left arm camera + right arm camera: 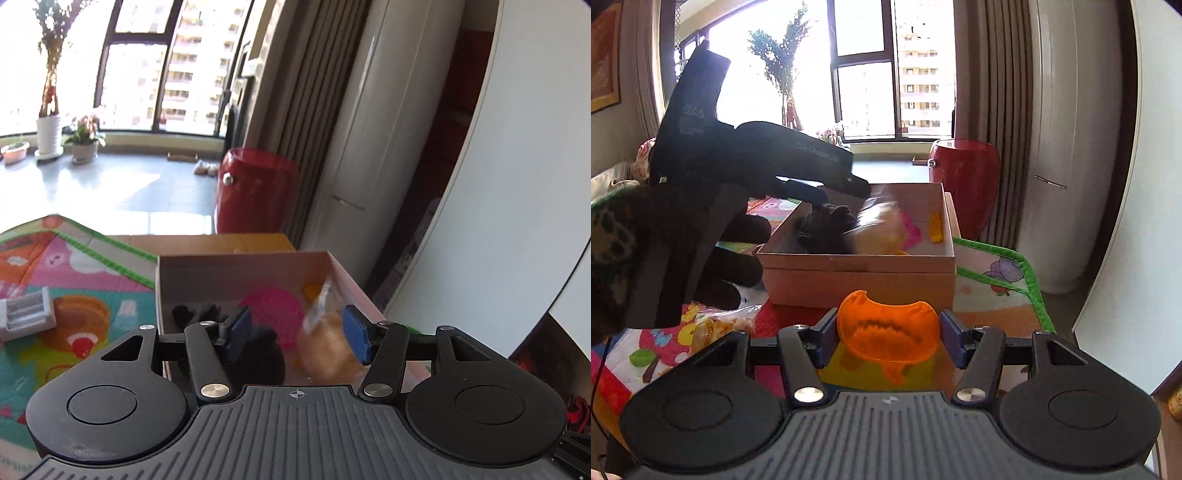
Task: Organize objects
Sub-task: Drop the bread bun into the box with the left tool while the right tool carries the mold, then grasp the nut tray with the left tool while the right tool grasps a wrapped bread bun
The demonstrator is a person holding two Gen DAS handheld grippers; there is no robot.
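Sitting squeezed between the right claw (888, 341) pads, orange toy (888, 338).

A bright play mat (110, 291) carries an open cardboard box (857, 277), a grey tray (26, 314) well to its left, and a snack bag (716, 325).

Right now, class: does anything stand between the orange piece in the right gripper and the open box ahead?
Nothing visible blocks it. The orange piece, clamped in the right gripper, faces the box across bare mat. The left gripper reaches over the box's left side, holding nothing.
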